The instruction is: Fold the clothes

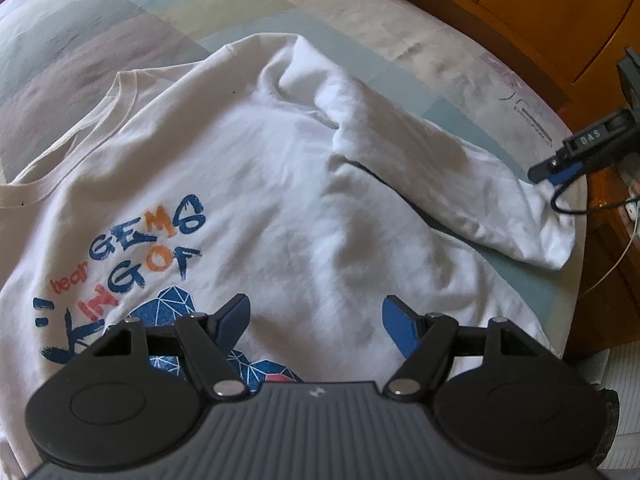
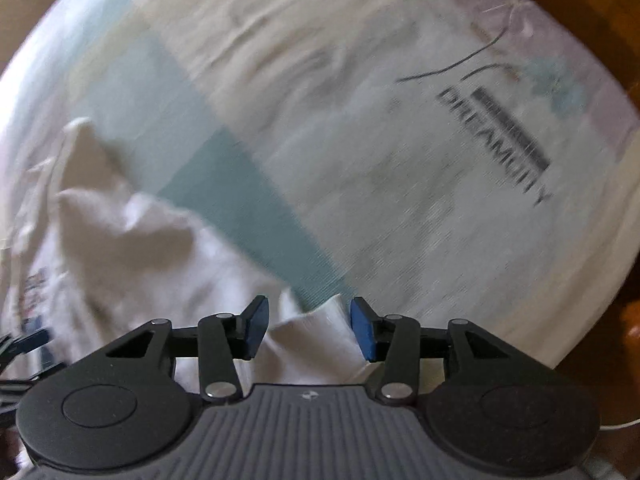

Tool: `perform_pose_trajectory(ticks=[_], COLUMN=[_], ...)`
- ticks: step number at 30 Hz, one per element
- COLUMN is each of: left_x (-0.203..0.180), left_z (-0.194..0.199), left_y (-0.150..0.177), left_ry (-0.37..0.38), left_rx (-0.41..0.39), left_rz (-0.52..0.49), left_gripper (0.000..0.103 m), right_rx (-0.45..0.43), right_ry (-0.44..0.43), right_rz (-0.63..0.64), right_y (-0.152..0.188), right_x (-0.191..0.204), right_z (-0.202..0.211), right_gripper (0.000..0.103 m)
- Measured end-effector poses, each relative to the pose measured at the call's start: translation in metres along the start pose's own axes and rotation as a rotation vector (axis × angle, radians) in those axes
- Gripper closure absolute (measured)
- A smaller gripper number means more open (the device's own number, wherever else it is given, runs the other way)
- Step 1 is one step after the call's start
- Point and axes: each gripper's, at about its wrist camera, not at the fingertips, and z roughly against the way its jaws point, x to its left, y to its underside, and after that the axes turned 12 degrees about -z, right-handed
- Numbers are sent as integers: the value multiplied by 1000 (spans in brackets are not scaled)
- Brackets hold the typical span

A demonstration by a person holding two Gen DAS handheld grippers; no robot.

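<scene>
White t-shirt [image 1: 280, 208] lies print-up on the bed [image 1: 120, 20], collar far-left, sleeve [image 1: 500, 200] stretched right. Left hand-held gripper [image 1: 316, 320] spread; right hand-held gripper [image 2: 306, 326] spread around the sleeve end.

The white T-shirt [image 1: 280, 216] carries a printed chest design. Blue and orange brush-style capitals read "GEMS" on the upper line and "KING OF" below it; the "K" is partly hidden. A small red word, "bear", stands to the left of "GEMS".

The bedsheet [image 2: 360, 160] carries dark capitals near its right edge that read "DREAMCITY"; motion blur makes the middle letters uncertain.

The right gripper [image 1: 560, 168] bears a small label that appears to read "DAS".
</scene>
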Motion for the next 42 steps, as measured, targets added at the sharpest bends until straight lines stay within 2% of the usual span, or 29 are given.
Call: perform_pose_trajectory(ticks=[2,4,7,10,14,18,20,25,28,30,31,32,33,37,42], left_x=[1,1,1,1,0,-1,-2,-4,-5,-5,-5,-5,-4,-2,1], left_z=[-1,-1,-2,-1,-3,-3,-4,-3,-5,-5,-4,-4,-4,-2,2], left_y=[1,2,2,1,0,-1,-2,-2,-3,-3,-4,-5,-5,-3,0], left_ry=[2,2,1,6,7,13,13,14,13,15,21,26,26,20,7], left_rx=[4,7,8,7,9,10,12,16,21,15,10,6,5,5,6], left_rz=[3,4,2,-4,-14,-25,-33,-48,-53,-49,-51,-50,-50,-44,-37], left_gripper=[30,30,30,30,30,30,30,30,30,30,30,30,30,30,30], right_rx=[41,102,137,116,67,57,52,-96,-106,-85,-69,-44,-24,-83,-187], right_ry=[-66,-65,54,79,47,34,66,32,39,60,61,44,51,133,208], right_rz=[26,90,166,116,-21,-64,-73,57,169,217,230,240,264,398,448], right_y=[11,25,42,45,45,50,52,42,32,29,28,31,34,39,4], right_x=[1,3,4,-7,-24,-40,-50,-26,-4,7,11,13,18,38,40], right_z=[4,4,3,9,12,-2,-10,-1,-9,-19,-23,-25,-29,-21,2], right_gripper=[47,46,45,45,40,40,40,40,41,50,68,92,97,98,98])
